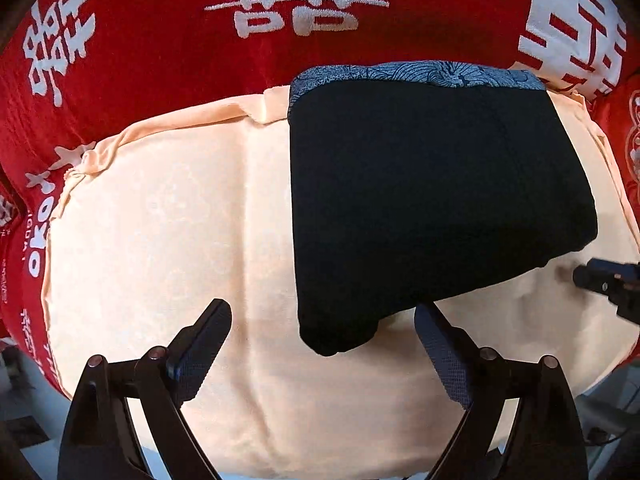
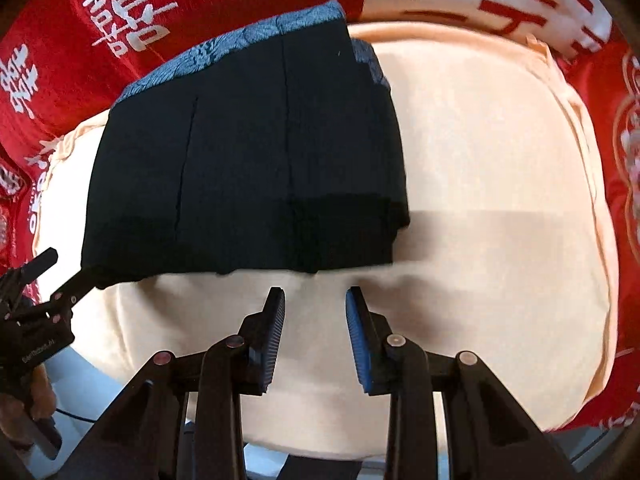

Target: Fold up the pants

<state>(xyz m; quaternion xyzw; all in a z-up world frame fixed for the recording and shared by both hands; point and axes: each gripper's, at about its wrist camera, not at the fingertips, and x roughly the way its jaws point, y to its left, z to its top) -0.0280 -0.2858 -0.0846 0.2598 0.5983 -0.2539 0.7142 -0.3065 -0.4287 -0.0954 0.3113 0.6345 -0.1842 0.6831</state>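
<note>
The black pants (image 1: 420, 200) lie folded into a compact block on a peach cloth (image 1: 160, 240), their blue patterned waistband (image 1: 420, 72) along the far edge. My left gripper (image 1: 320, 312) points down with its jaws wide open. The block's near corner sits between the fingers, and neither pad touches it. In the right wrist view the pants (image 2: 248, 160) fill the upper left. My right gripper (image 2: 315, 292) hovers open over bare peach cloth (image 2: 480, 160), just short of the pants' near edge, with nothing between its pads. The left gripper (image 2: 72, 264) shows at that block's left corner.
A red blanket (image 1: 160, 40) with large white characters surrounds the peach cloth on the far side and both sides. A hand (image 2: 40, 396) holds the left tool at the lower left. One of the right gripper's fingers (image 1: 596, 276) reaches in from the right edge.
</note>
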